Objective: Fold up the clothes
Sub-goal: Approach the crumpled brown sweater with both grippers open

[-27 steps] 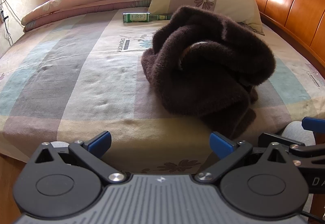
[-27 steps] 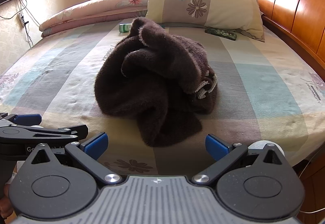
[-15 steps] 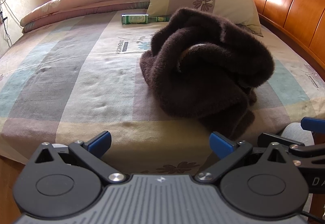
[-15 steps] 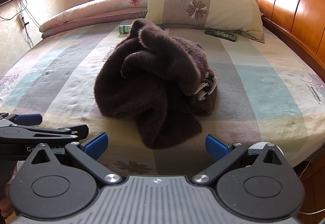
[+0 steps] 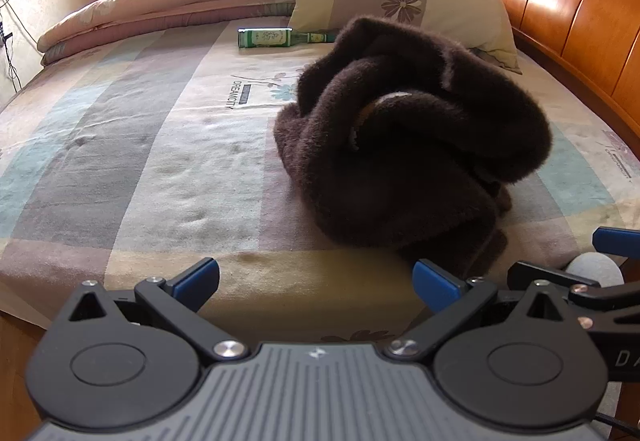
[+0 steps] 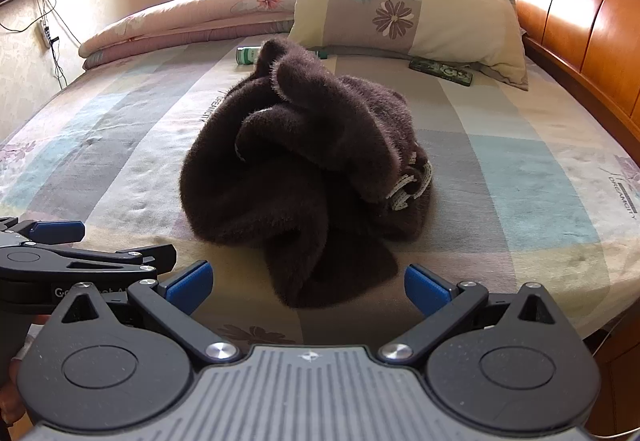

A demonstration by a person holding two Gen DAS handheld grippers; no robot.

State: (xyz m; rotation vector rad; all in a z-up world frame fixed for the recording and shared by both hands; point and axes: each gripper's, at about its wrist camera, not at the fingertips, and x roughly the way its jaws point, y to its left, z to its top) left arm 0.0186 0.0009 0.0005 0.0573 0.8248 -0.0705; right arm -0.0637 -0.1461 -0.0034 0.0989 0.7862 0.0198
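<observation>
A dark brown fleece garment (image 6: 304,177) lies crumpled in a heap at the centre of the right wrist frame, on a bed (image 6: 540,177) covered with a pastel checked sheet. A pale ribbed band shows at the heap's right side. In the left wrist frame the same garment (image 5: 408,153) sits right of centre, its lowest fold reaching the near edge of the mattress.

The right gripper (image 6: 308,287) fills the bottom of its frame, blue-tipped fingers spread wide and holding nothing, short of the garment's near fold. The left gripper (image 5: 316,281) is likewise released and empty at the bottom of its own frame, near the bed's edge; it also appears side-on at the lower left of the right wrist frame.

Toward the top of both frames, a flowered pillow (image 6: 412,13) leans by the wooden headboard (image 6: 580,9). A green bottle (image 5: 276,38) lies on the sheet beyond the garment, and a dark flat object (image 6: 440,71), too small to identify, rests just below the pillow. A folded quilt (image 5: 160,21) runs along the upper left.
</observation>
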